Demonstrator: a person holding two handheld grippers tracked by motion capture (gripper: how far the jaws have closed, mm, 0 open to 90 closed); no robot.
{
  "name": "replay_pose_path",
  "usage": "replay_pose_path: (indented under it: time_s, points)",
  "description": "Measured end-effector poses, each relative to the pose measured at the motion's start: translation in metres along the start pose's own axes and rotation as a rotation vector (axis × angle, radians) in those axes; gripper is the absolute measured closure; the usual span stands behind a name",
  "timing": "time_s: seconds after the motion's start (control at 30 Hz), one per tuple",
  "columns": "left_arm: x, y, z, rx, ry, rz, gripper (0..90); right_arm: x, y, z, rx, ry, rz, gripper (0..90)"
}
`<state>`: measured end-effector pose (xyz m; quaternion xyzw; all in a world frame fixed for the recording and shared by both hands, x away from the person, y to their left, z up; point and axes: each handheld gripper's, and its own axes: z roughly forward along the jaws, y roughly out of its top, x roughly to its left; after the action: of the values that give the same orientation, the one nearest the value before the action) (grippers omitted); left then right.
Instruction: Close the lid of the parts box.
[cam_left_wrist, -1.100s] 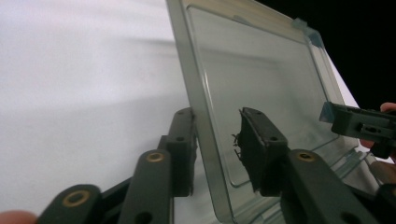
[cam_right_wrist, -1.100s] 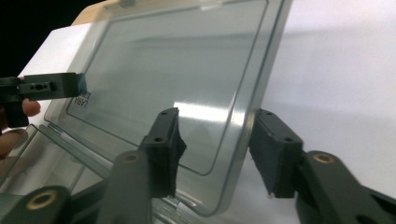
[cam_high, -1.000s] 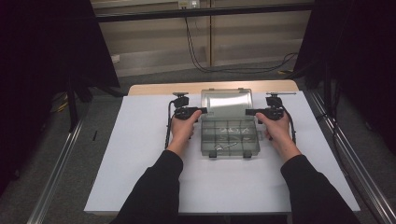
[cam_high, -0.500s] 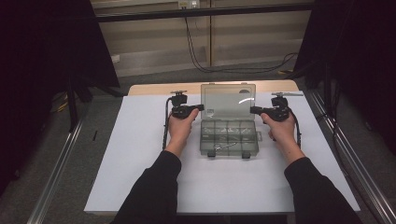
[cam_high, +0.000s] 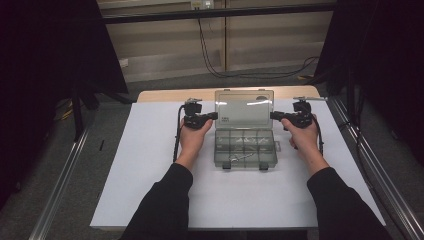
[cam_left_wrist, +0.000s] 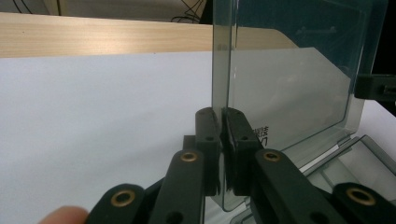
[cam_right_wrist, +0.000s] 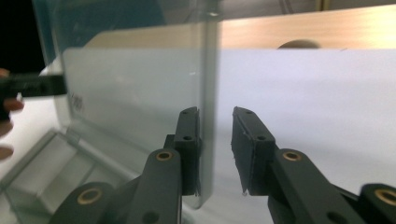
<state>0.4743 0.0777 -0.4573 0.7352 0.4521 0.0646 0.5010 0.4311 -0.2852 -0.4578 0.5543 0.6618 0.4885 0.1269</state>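
Two hand-held grippers flank the raised lid (cam_high: 243, 107) of my clear organizer box (cam_high: 245, 149), which sits mid-tabletop (cam_high: 150, 150) on the white sheet. My left hand-held gripper (cam_left_wrist: 222, 140) is clamped on the lid's edge, jaws pressed together around the plastic. My right hand-held gripper (cam_right_wrist: 215, 149) stands apart, one jaw beside the opposite edge, the other clear of it. With only one side pinched, I judge the lid could twist or drop shut if the left slips, and a sideways tug might drag the light box and scatter the small parts (cam_high: 239, 156) inside
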Motion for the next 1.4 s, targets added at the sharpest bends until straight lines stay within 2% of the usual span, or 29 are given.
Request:
replay_pose_path:
  time_s: [0.03,0.17,0.27,0.33,0.47,0.63,0.77,0.87,1.0,1.2,1.4]
  points:
    - [0.0,0.0,0.0,-0.003,0.003,-0.002,85.6,-0.001,0.002,0.0,0.013,0.008,0.006,70.7]
    - [0.001,0.0,-0.001,0.0,-0.008,-0.001,85.6,0.004,0.012,0.0,0.024,-0.017,-0.054,71.0]
    - [0.002,-0.001,-0.001,0.002,-0.006,-0.008,85.6,0.009,0.019,-0.001,0.006,-0.01,-0.045,70.4]
    - [0.002,-0.001,-0.001,-0.003,-0.004,-0.007,85.7,0.011,0.023,0.0,0.019,-0.027,-0.057,70.4]
    - [0.001,-0.001,-0.002,-0.01,-0.021,0.008,85.6,0.012,0.027,0.003,0.028,-0.057,-0.04,70.3]
    - [0.001,-0.002,-0.002,-0.011,-0.018,0.009,85.6,0.01,0.026,0.004,0.044,-0.022,-0.026,81.0]
    - [0.002,-0.003,-0.002,-0.012,-0.019,0.005,85.5,0.012,0.026,0.003,0.05,-0.019,-0.029,83.5]
    - [0.006,-0.004,-0.002,-0.016,-0.046,-0.022,84.7,0.016,0.025,0.0,0.051,-0.044,-0.083,84.6]
    - [0.008,-0.004,-0.001,-0.027,-0.055,-0.057,82.8,0.023,0.024,-0.002,0.041,-0.077,-0.113,85.1]
    - [0.013,0.001,-0.011,-0.101,-0.109,-0.134,68.4,0.023,0.018,-0.007,0.002,-0.066,-0.132,85.4]
    - [0.023,0.009,-0.025,-0.125,-0.166,-0.159,67.6,0.025,0.013,-0.01,-0.036,-0.061,-0.162,85.5]
